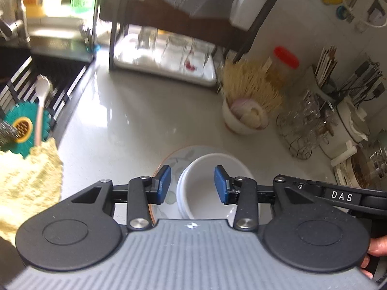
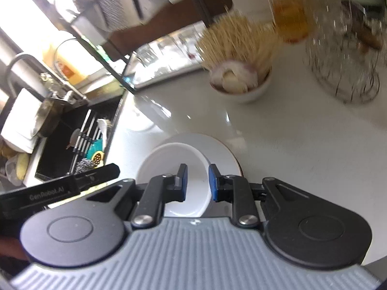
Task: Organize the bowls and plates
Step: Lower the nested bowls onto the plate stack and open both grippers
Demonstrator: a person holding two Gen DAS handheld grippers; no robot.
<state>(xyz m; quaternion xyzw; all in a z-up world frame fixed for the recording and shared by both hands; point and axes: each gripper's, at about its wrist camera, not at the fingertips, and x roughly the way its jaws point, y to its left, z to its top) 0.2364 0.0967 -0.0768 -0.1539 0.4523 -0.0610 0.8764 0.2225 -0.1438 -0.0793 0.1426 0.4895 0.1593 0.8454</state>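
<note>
Several white bowls [image 1: 212,186] sit nested in a stack on a patterned plate [image 1: 176,159] with an orange-brown rim, and the plate rests on a pale, glossy countertop [image 1: 135,120] near its front edge. Above the stack, the left gripper [image 1: 192,184] hangs with its blue pads [image 1: 163,183] apart and nothing between them; the bowls show through the gap, below the pads and not touched. From the other wrist view, the right gripper [image 2: 197,181] hangs over the same bowls with its blue pads standing a narrow gap apart, and nothing is pinched between them either. Part of a person's hand [image 1: 377,244] shows at the right edge of the left wrist view. Behind the plate, a small white bowl [image 1: 238,118] holds onion and garlic pieces, with a brush of straw-coloured bristles [image 1: 251,87] just beside it. A red-capped jar [image 1: 285,58] stands farther back, and a wire holder of clear glasses [image 1: 304,120] stands to the right. A black dish rack [image 1: 183,36] with upturned glasses on a white tray stands at the back of the counter. To the left lies a dark sink [image 1: 55,77] with a faucet [image 1: 14,24], a teal strainer [image 1: 24,123] and a white spoon [image 1: 42,101]. A yellow cloth [image 1: 26,178] lies at the counter's left edge.
</note>
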